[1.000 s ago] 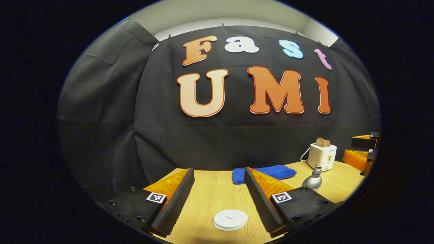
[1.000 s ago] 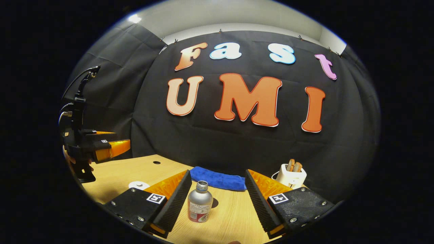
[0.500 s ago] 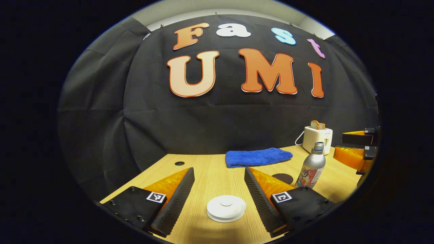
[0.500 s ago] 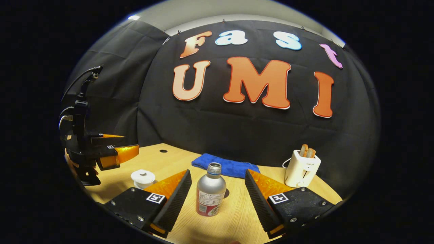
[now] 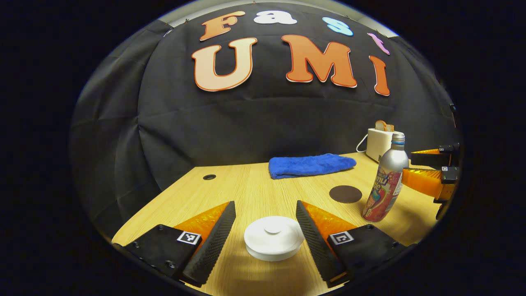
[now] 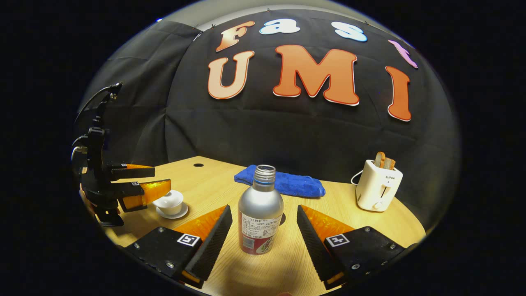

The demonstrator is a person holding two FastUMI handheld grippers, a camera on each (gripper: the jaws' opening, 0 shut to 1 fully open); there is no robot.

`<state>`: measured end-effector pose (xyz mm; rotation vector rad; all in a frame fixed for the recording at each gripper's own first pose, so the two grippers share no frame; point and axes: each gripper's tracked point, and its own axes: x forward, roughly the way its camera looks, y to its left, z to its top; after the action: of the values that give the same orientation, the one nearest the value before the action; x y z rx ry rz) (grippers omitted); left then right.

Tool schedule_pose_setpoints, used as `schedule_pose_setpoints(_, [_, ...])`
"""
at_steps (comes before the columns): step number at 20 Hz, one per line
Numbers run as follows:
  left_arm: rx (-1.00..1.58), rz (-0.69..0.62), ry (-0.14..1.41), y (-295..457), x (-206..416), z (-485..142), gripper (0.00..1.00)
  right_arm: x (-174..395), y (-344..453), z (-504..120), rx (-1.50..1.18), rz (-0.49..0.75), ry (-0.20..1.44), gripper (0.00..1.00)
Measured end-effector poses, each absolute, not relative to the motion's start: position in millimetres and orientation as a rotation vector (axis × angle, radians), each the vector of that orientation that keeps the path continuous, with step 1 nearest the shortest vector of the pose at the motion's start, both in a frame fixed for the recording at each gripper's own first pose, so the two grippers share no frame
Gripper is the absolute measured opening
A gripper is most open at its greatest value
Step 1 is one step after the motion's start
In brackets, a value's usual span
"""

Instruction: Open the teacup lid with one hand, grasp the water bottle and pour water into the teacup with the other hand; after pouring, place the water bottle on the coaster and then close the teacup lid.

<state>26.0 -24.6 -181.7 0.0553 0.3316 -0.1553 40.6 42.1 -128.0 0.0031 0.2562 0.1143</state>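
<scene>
A white lidded teacup (image 5: 273,238) stands on the wooden table between the fingers of my left gripper (image 5: 264,204), which is open and not touching it. The same teacup (image 6: 169,200) sits on a saucer in the right gripper view, just below the left gripper (image 6: 160,177). A silver water bottle (image 6: 260,213) without a cap stands upright between the spread fingers of my right gripper (image 6: 264,207), which is open. In the left gripper view the bottle (image 5: 386,185) stands beside a dark round coaster (image 5: 345,193), with the right gripper (image 5: 407,163) just behind it.
A folded blue towel (image 5: 310,164) lies at the back of the table. A white toaster (image 6: 378,189) with bread in it stands at the back right. A small round hole (image 5: 209,177) marks the tabletop at the back left.
Both grippers have come down and forward. The teacup now lies between the left fingers, and the bottle stands deeper between the right fingers. Nothing has been gripped.
</scene>
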Motion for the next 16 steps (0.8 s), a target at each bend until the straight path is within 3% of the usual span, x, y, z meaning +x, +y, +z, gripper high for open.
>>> schedule_pose_setpoints(3, [0.074, -0.172, 0.365, -31.0, 27.5, -194.9, 0.92, 45.3, 43.3, -137.5, 0.003, 0.123, 0.276, 0.96])
schedule_pose_setpoints(4, [0.084, -0.169, 0.371, -31.6, 28.6, -197.7, 0.95, 45.6, 43.3, -140.7, 0.001, 0.126, 0.282, 0.95])
schedule_pose_setpoints(6, [0.097, -0.170, 0.389, -33.1, 29.0, -203.2, 0.73, 46.3, 45.5, -145.1, -0.009, 0.130, 0.290, 0.96])
schedule_pose_setpoints(7, [0.097, -0.171, 0.397, -34.8, 30.6, -204.9, 0.78, 47.4, 45.9, -148.1, -0.014, 0.133, 0.293, 0.96])
schedule_pose_setpoints(8, [0.096, -0.172, 0.403, -36.4, 32.3, -208.5, 0.72, 48.1, 45.5, -149.6, -0.018, 0.135, 0.296, 0.96])
schedule_pose_setpoints(10, [0.099, -0.163, 0.423, -34.3, 32.8, -213.3, 0.74, 49.0, 46.0, -151.5, -0.023, 0.138, 0.298, 0.96])
schedule_pose_setpoints(13, [0.104, -0.161, 0.422, -35.5, 34.9, -213.8, 0.65, 51.1, 45.9, -154.4, -0.022, 0.141, 0.301, 0.96])
schedule_pose_setpoints(14, [0.098, -0.159, 0.414, -35.5, 35.9, -211.4, 0.68, 51.9, 45.1, -155.0, -0.020, 0.142, 0.302, 0.96])
schedule_pose_setpoints(15, [0.103, -0.158, 0.418, -36.6, 37.2, -212.0, 0.55, 52.4, 45.5, -155.7, -0.018, 0.141, 0.303, 0.95])
schedule_pose_setpoints(16, [0.102, -0.159, 0.414, -36.0, 38.1, -211.6, 0.52, 52.7, 45.8, -155.8, -0.016, 0.142, 0.304, 0.96])
